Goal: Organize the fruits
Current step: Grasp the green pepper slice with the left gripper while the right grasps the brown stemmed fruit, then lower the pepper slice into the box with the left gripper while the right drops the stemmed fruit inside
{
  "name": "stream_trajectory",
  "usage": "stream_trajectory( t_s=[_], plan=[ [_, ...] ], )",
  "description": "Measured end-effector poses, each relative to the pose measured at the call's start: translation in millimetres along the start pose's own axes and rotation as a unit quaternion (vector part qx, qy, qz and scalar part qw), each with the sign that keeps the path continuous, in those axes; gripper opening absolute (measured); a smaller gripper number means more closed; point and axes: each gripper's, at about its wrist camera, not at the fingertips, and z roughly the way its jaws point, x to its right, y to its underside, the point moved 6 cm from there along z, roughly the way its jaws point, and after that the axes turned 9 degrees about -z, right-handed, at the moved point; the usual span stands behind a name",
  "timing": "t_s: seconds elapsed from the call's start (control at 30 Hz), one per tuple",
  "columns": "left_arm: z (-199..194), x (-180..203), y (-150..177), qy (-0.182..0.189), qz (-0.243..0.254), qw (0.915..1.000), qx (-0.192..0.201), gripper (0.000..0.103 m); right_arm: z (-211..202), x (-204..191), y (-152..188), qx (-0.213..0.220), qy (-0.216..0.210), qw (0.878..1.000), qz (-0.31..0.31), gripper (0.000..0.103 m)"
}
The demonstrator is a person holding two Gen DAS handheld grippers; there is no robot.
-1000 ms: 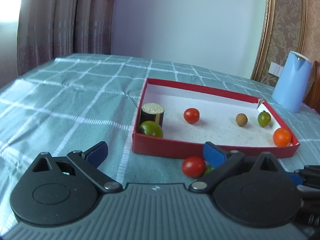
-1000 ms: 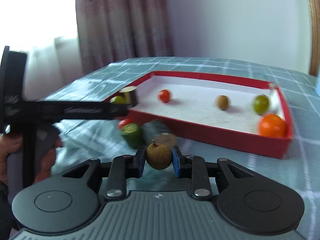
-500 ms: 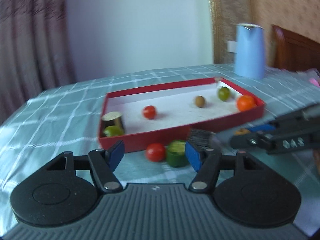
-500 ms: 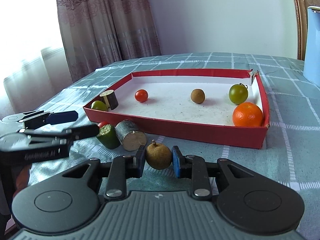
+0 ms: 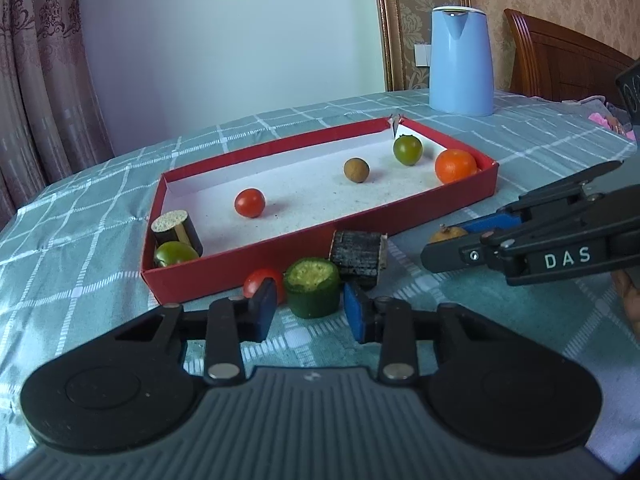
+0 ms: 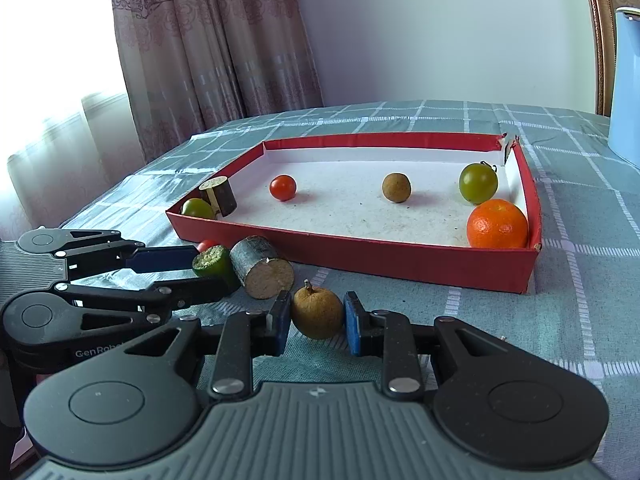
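Observation:
A red tray (image 5: 360, 232) holds a cherry tomato (image 5: 249, 202), a longan (image 5: 356, 169), two green tomatoes, an orange (image 5: 455, 165) and a dark cut cylinder (image 5: 176, 230). Just in front of it on the cloth lie a green cucumber piece (image 5: 313, 288), a red tomato (image 5: 256, 282) and a dark log piece (image 5: 358, 254). My left gripper (image 5: 310, 312) is closing, its blue pads against the cucumber piece's sides. From the right wrist view the left gripper (image 6: 212, 272) flanks the cucumber piece (image 6: 212, 262). My right gripper (image 6: 316, 320) is shut on a brown longan (image 6: 317, 312) resting low over the cloth.
A blue kettle (image 5: 460, 60) stands behind the tray at the back right, and a wooden chair back (image 5: 560, 64) rises beyond it. Curtains hang at the left. The checked tablecloth (image 5: 80, 208) spreads left of the tray. A hand edge shows at far right.
My left gripper has swung round to face the tray's front and its jaws have narrowed from wide to close around the cucumber piece. The right gripper stayed put, holding the longan.

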Motion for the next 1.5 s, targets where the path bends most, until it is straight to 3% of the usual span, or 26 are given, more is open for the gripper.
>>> stream_trajectory(
  t_s=[0.2,0.33,0.43,0.7,0.9,1.3,1.5],
  plan=[
    [5.0,8.4,-2.9,-0.001,0.025,0.9997,0.0,0.034,-0.8,0.3,0.3,-0.001,-0.002,1.0,0.001,0.027],
    [6.8,6.6,-3.3,0.003,0.019,0.9998,-0.002,0.034,-0.9,0.3,0.4,0.0,-0.002,1.0,0.001,0.027],
    [5.7,3.6,-3.5,-0.003,0.012,0.9999,0.002,0.027,-1.5,0.2,0.4,0.0,-0.001,1.0,0.0,0.027],
    [-0.1,1.1,-4.0,-0.004,0.002,0.9999,0.014,0.026,-1.9,0.6,-0.4,0.003,0.002,1.0,0.002,0.027],
    [-12.2,-3.2,-6.1,-0.009,-0.015,0.9991,0.039,0.026,-2.2,1.2,-0.4,0.005,0.003,1.0,0.002,0.027],
    [-9.8,-9.2,-25.0,0.002,-0.057,0.9971,0.05,0.026,-8.2,2.0,-2.8,0.024,0.016,1.0,0.003,0.027],
    [1.9,-17.0,-45.9,-0.018,-0.091,0.9942,0.055,0.026,-15.1,3.1,-13.9,0.052,0.052,0.997,-0.014,0.027]
  ],
)
